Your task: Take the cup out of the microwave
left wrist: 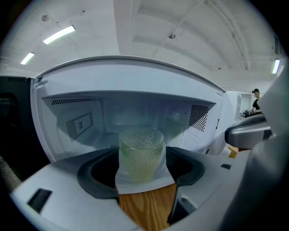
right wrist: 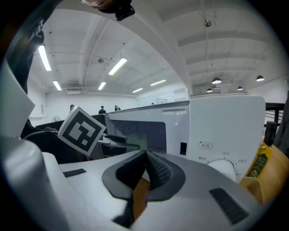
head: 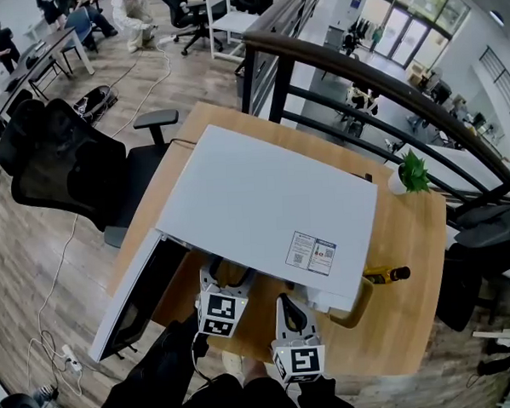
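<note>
Flanking the cup (left wrist: pixel 141 146) in the microwave (left wrist: pixel 126 85), left gripper (left wrist: pixel 142 170) open.

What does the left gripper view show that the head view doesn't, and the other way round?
Only the left gripper view: the inside of the microwave, where the dimpled glass cup stands, seen between the open jaws of the left gripper. Only the head view: the microwave's top, a potted plant, an office chair. Both: the microwave with its door open, and the wooden table.
</note>
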`<state>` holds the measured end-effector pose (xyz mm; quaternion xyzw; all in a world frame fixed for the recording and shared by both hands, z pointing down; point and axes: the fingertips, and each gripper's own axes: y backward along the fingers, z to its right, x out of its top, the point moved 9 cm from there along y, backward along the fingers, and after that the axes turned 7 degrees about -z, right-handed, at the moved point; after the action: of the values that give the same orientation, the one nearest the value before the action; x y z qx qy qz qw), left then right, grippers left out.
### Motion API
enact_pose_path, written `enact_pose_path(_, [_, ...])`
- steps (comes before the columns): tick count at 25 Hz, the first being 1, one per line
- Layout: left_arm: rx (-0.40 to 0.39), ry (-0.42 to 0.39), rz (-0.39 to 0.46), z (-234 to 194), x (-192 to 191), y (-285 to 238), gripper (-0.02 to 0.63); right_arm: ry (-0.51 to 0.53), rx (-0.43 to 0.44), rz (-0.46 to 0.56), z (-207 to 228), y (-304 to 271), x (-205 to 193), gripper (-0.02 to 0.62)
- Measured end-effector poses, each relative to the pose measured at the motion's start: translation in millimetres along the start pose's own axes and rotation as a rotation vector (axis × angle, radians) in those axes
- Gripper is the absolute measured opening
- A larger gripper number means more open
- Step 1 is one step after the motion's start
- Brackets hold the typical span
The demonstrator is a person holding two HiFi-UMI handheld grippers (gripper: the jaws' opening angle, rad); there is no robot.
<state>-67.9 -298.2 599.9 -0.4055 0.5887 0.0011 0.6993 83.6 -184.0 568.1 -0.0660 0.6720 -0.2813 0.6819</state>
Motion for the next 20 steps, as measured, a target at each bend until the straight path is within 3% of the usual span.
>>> enact_pose_path(20, [0.006,-0.001,-0.008,-4,-2,-12,0.304,0.0,-0.006,-0.008,7,-4,-5,0.015])
